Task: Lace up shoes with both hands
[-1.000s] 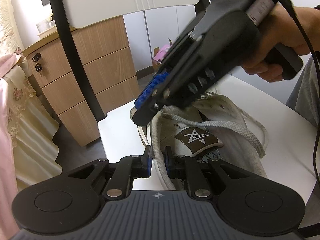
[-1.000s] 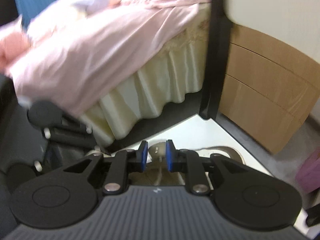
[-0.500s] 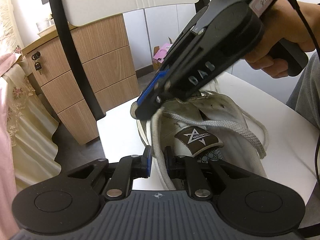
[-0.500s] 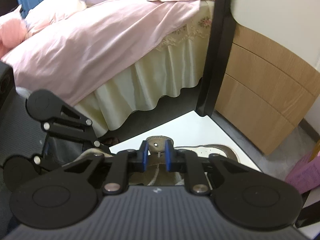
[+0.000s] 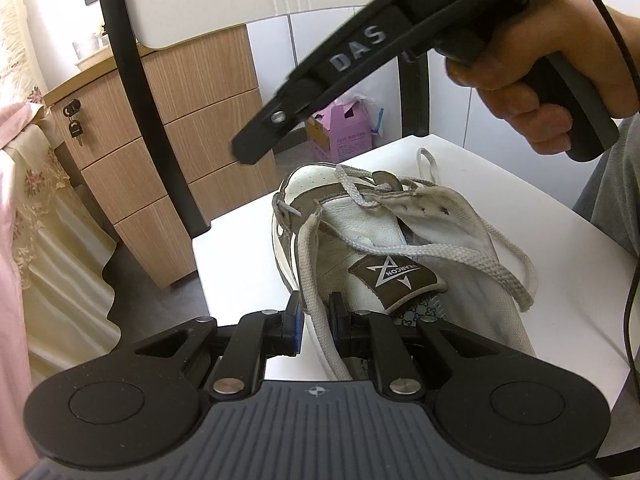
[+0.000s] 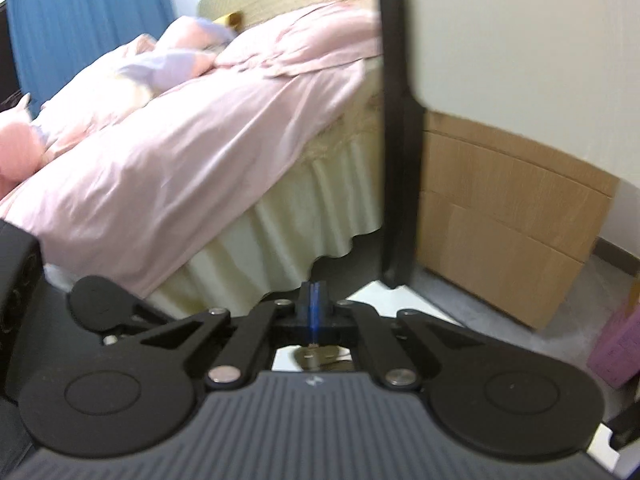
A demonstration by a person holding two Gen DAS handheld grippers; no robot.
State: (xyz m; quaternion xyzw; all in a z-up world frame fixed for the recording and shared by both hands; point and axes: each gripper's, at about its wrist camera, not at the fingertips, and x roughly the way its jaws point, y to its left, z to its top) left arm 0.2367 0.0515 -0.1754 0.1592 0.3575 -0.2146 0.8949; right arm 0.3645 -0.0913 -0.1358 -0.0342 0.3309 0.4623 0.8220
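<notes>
Meanwhile, a white shoe lies on the white table, directly ahead of the left hand-held gripper, whose pads stand narrowly apart around a grey lace running up from the shoe's opening; whether they actually pinch it cannot be told. Above and beyond that gripper, a hand carries the right hand-held gripper clear of the shoe's toe, its blue pads pressed together with nothing between them. Loose lace loops trail over the shoe's tongue to the right. Past the right gripper's tips lie a bed with pink covers and a wooden drawer unit.
</notes>
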